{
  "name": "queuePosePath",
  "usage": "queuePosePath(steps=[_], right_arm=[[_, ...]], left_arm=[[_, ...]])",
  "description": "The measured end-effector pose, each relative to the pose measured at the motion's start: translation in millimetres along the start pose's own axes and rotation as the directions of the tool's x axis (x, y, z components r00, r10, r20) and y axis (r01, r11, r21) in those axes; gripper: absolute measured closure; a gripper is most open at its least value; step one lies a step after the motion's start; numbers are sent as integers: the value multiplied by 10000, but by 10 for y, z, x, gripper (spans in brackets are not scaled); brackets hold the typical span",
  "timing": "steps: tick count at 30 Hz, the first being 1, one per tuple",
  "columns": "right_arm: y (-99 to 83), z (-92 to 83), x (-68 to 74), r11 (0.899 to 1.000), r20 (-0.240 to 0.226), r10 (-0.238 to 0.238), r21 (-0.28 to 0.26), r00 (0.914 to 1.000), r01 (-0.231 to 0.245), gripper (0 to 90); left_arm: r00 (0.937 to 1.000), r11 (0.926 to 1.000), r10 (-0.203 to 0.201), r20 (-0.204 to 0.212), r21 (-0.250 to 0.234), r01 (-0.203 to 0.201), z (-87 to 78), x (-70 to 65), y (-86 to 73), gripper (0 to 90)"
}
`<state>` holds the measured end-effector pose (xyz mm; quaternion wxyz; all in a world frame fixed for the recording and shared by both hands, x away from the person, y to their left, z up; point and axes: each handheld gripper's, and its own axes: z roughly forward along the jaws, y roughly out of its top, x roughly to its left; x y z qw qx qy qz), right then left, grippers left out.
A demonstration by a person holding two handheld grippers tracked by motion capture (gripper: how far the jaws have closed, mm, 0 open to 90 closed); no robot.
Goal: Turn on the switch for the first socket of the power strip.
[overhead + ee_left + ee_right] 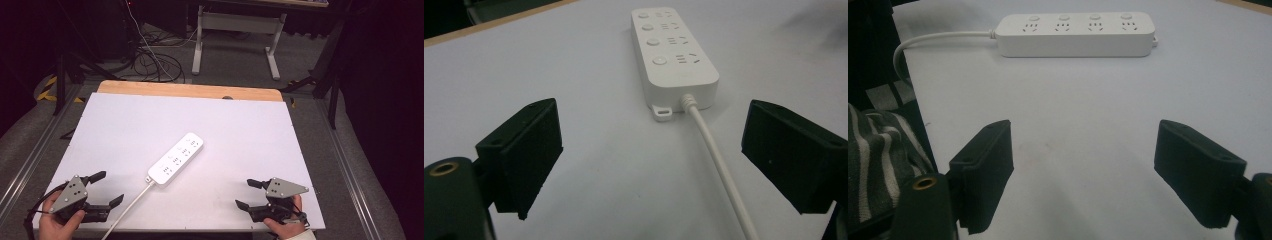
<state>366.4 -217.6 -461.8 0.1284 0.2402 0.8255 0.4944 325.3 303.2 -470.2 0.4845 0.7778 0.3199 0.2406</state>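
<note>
A white power strip (pixel 176 158) with several sockets and buttons lies at a slant in the middle of the white table (pixel 240 125). Its white cable (pixel 125 210) runs off the front edge. My left gripper (pixel 108 189) rests at the front left, open and empty, its jaws pointing toward the strip. In the left gripper view the power strip (pixel 674 50) lies ahead, and the cable (pixel 719 170) passes between the jaws. My right gripper (pixel 248 193) sits at the front right, open and empty. The right gripper view has the power strip (pixel 1075 34) lying crosswise farther off.
A wooden strip (pixel 190 90) borders the table's far edge. Beyond it stand a white desk frame (pixel 235 35) and loose cables (pixel 155 62) on the grey floor. Metal rails (pixel 350 165) run along both sides. A striped sleeve (pixel 878 155) shows at the left of the right gripper view.
</note>
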Motion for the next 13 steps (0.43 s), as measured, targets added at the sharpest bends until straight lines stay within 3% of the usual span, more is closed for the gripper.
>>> queuePosePath(steps=[4, 9, 13], right_arm=[[-1, -2, -3, 10000, -5, 7, -15, 10000, -7, 240], [-2, 5, -4, 10000, -5, 9, 15, 10000, -9, 240], [-3, 7, -5, 10000, 1, 14, 18, 10000, -14, 240]], left_arm=[[9999, 9997, 117, -11, -228, -117, 3, 7, 13, 101], [9975, 9985, -473, 521, -239, 486, 4, 57, 20, 80], [9987, 9992, -343, 387, -168, 349, 3, 55, 25, 80]])
